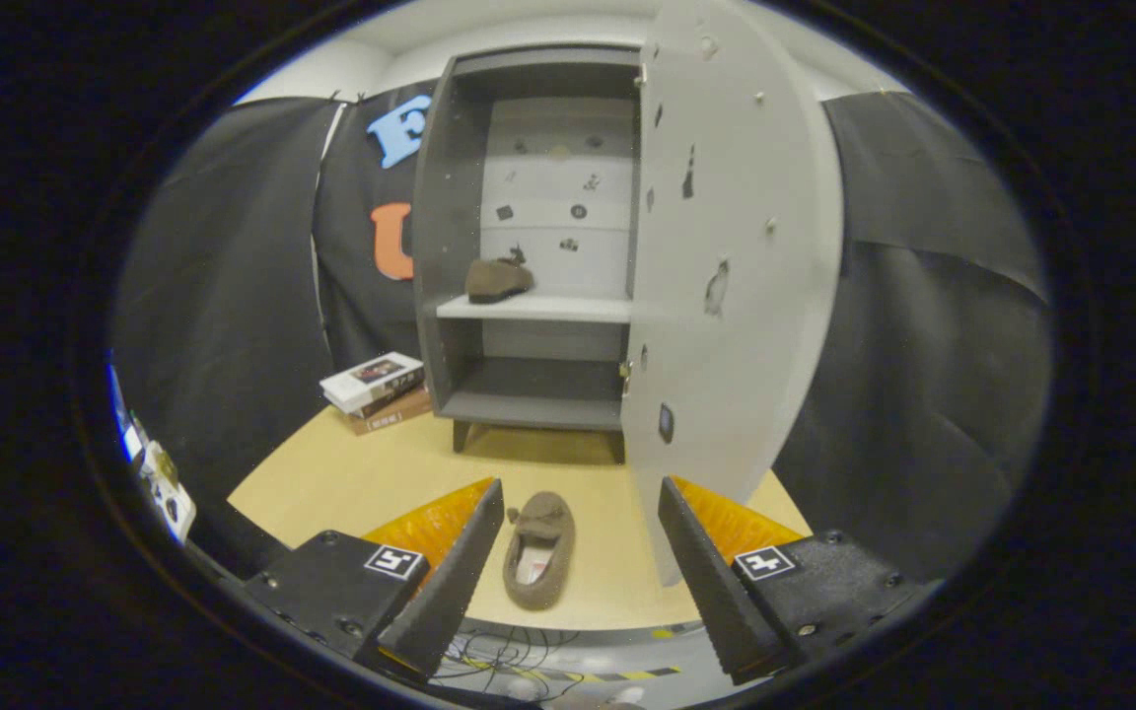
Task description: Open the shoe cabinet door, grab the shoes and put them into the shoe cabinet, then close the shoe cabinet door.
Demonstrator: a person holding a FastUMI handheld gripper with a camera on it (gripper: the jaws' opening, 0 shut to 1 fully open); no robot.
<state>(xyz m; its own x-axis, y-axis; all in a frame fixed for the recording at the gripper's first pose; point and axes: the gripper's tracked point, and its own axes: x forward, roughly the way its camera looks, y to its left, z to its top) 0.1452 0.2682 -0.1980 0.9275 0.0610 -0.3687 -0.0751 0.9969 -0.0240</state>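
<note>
Wooden floor (371, 483), tool (578, 493) level, fingers spread around slipper (539, 550), cabinet (529, 256) door (726, 266) open, seemingly.

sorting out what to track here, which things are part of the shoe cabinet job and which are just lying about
Part of the job:
- shoe cabinet, its door swung open
- brown slipper already on the middle shelf
- second brown slipper on the table, between the open gripper fingers

Just lying about:
- stack of books left of the cabinet

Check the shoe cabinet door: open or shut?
Open. The door is swung wide, baring the cabinet shelves; one shoe sits inside. The gripper is open, empty.
</note>
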